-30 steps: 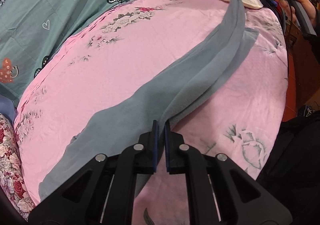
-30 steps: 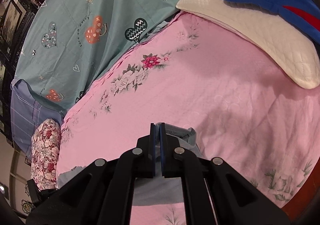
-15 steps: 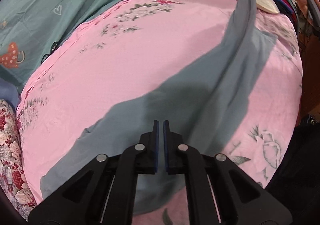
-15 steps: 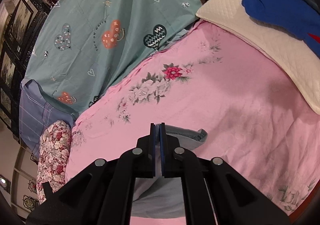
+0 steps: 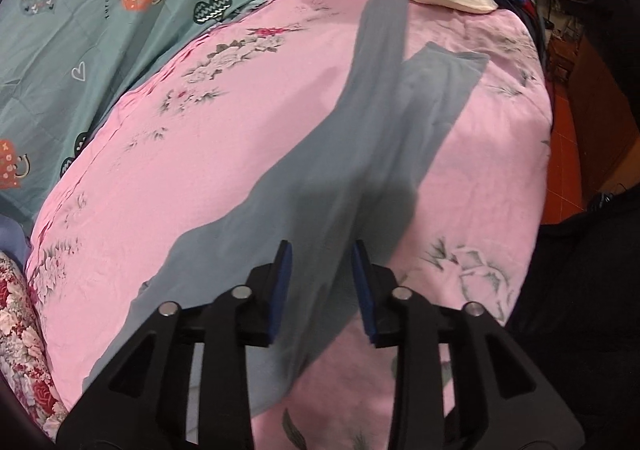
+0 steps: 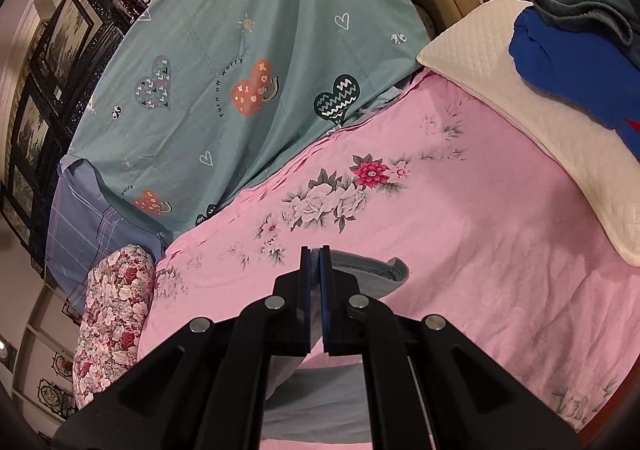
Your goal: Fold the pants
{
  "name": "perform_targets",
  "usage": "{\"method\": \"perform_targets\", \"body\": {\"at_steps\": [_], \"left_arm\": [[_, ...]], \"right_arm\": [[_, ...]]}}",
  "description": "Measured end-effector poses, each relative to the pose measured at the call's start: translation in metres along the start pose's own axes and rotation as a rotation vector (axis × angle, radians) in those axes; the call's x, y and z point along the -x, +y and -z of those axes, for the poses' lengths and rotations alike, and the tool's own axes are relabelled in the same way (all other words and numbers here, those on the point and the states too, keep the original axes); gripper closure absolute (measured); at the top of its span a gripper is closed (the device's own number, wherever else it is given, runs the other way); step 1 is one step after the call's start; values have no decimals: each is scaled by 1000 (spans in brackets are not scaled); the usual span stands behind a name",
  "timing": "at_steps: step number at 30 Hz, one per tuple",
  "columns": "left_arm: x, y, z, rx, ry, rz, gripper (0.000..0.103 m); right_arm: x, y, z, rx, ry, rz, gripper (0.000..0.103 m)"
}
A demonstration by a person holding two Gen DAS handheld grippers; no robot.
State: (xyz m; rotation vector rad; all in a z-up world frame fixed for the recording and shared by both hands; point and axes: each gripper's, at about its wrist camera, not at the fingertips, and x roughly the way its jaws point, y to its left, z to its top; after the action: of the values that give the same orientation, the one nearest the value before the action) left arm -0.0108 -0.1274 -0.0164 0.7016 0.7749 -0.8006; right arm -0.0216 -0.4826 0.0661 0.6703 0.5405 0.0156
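Observation:
Grey pants (image 5: 320, 186) lie lengthwise on the pink floral bedspread (image 5: 200, 154). One leg is pulled up taut toward the top of the left wrist view. My left gripper (image 5: 322, 270) is open, its blue-padded fingers either side of the cloth, which slips down between them. My right gripper (image 6: 315, 270) is shut on the pants' hem (image 6: 372, 268) and holds it above the bed; more grey cloth (image 6: 320, 402) hangs below it.
A cream pillow (image 6: 532, 118) with blue clothing (image 6: 576, 74) on it lies at the bed's far end. A teal heart-print quilt (image 6: 240, 70) lies along the left. A floral bolster (image 6: 116, 314) sits at the near left. The bed's edge (image 5: 548, 154) drops to an orange floor at the right.
My left gripper has opened and let go of the pants, whose near end now sags onto the bed. My right gripper has lifted the other end higher.

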Motion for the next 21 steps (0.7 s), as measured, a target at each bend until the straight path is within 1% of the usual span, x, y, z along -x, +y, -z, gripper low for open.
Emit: {"method": "perform_targets", "body": {"at_steps": [1, 4, 5, 6, 7, 8, 11, 12, 15, 17, 19, 20, 21], "left_arm": [[-2, 2, -1, 2, 2, 2, 64], [-11, 0, -1, -7, 17, 21, 65], [-15, -2, -1, -11, 27, 29, 67], [-20, -3, -1, -11, 40, 35, 80], [-24, -3, -1, -6, 55, 36, 98], [-28, -1, -1, 8, 70, 38, 99], [-26, 7, -2, 26, 61, 13, 100], [-23, 10, -3, 31, 56, 0, 100], [-11, 28, -13, 44, 38, -80, 100], [1, 44, -23, 69, 8, -148, 100], [18, 58, -29, 94, -40, -246, 100], [23, 59, -29, 94, -53, -268, 100], [26, 58, -25, 96, -60, -272, 100]], "right_arm": [[3, 0, 0, 3, -3, -1, 100], [8, -1, 1, 3, -9, -2, 100], [10, -2, 1, 3, -11, 0, 100], [11, -3, 1, -1, -13, 1, 100], [11, -4, 1, -4, -14, 1, 100], [12, -4, 1, -5, -15, 1, 100], [9, -5, 2, -6, -6, -1, 100], [8, -6, 2, -6, -4, -2, 100], [4, -7, 0, -26, 1, -14, 100], [4, -5, -1, -30, -10, -25, 100], [12, -3, 2, -28, -33, -59, 100], [18, -3, 7, -17, -43, -64, 100], [22, -5, 15, -14, -47, -71, 100]]}}
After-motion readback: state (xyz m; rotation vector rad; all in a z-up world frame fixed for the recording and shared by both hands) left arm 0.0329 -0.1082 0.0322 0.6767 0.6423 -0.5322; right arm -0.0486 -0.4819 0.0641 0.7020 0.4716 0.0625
